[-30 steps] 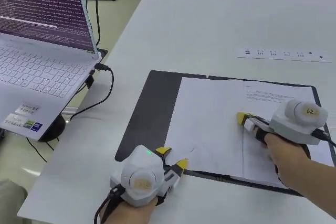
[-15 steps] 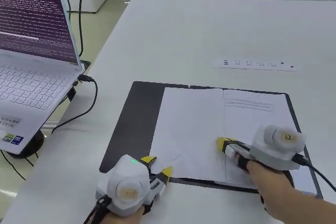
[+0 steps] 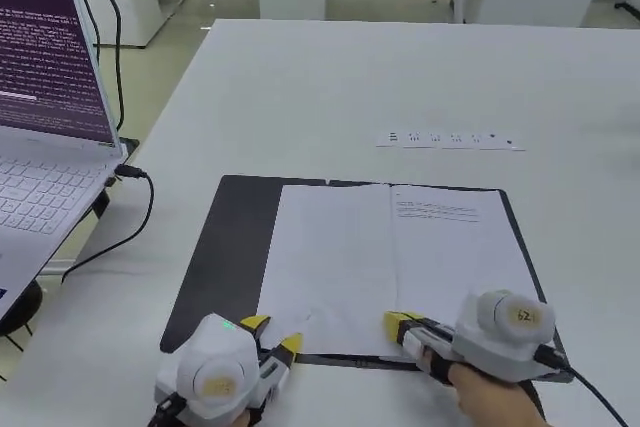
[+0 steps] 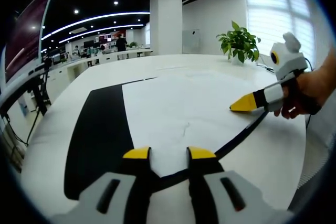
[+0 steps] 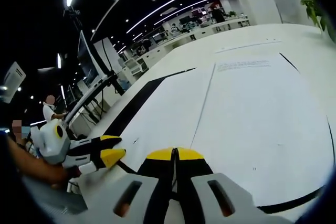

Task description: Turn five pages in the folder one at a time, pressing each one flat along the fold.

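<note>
The black folder [image 3: 215, 257] lies open on the white table with a blank left page [image 3: 325, 257] and a right page [image 3: 450, 257] with a few printed lines at its top. My right gripper [image 3: 393, 322] is shut, its yellow tips resting on the fold [image 3: 390, 247] near the folder's near edge; in the right gripper view the closed tips [image 5: 176, 154] point up the fold [image 5: 205, 103]. My left gripper [image 3: 272, 335] is open at the left page's near edge, nothing held between its tips [image 4: 169, 153]. The right gripper [image 4: 247, 103] appears at the right of the left gripper view.
An open laptop [image 3: 40, 147] stands at the left with a black cable [image 3: 130, 217] running toward the folder. A white power strip [image 3: 450, 139] lies beyond the folder. A potted plant [image 4: 239, 40] stands far off in the room.
The right gripper has slid along the fold toward the folder's near edge, staying shut. The left gripper has kept its place at the page's near edge. The head camera has tilted.
</note>
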